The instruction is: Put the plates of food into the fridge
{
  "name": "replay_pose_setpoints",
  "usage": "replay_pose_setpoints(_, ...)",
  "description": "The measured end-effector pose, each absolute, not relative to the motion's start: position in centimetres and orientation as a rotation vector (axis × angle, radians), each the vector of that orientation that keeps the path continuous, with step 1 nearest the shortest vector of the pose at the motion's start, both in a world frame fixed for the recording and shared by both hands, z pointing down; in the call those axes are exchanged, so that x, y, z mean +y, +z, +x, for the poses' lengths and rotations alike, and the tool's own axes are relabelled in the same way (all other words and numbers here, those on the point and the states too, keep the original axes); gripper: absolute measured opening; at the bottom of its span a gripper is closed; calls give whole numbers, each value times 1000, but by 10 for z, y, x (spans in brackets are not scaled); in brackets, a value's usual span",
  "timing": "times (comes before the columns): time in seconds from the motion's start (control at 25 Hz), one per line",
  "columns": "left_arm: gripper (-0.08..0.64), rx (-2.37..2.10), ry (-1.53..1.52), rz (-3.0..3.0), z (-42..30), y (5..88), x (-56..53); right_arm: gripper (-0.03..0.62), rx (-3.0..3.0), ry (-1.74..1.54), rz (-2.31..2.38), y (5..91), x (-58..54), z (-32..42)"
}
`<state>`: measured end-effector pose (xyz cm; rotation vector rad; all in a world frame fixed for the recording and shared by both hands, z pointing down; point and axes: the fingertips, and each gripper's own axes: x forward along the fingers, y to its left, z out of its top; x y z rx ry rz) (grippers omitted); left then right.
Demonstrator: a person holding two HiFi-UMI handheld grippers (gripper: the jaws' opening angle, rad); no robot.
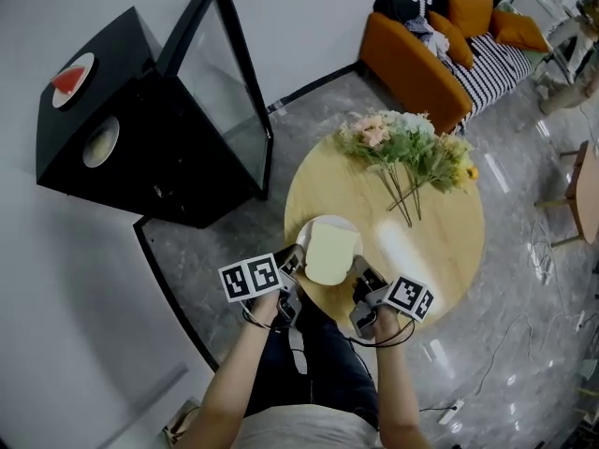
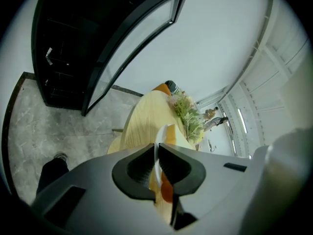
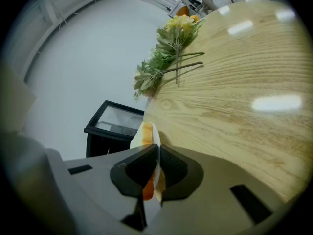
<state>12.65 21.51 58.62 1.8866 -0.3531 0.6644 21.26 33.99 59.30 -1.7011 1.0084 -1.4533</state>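
Note:
A white plate (image 1: 316, 227) with a pale yellow slab of food (image 1: 329, 254) is at the near edge of the round wooden table (image 1: 440, 241). My left gripper (image 1: 292, 267) is shut on the plate's left rim (image 2: 157, 153). My right gripper (image 1: 360, 277) is shut on its right rim (image 3: 155, 173); the food (image 3: 145, 132) shows orange-yellow behind the jaws. The black fridge (image 1: 140, 129) stands at the left with its glass door (image 1: 223, 82) swung open. Two plates rest inside it, one with red food (image 1: 71, 79) and one with pale food (image 1: 99, 142).
A bunch of flowers (image 1: 404, 150) lies across the far half of the table. An orange sofa (image 1: 440, 45) with cushions is at the back right. A wooden chair (image 1: 578, 190) stands at the right edge. Marble floor (image 1: 215, 260) lies between the table and fridge.

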Motion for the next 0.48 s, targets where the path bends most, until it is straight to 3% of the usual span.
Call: replay_pose_setpoints(0.48, 31, -603, 292, 1748, 45, 521, 131, 28, 1330, -1474, -1592, 524, 218, 172)
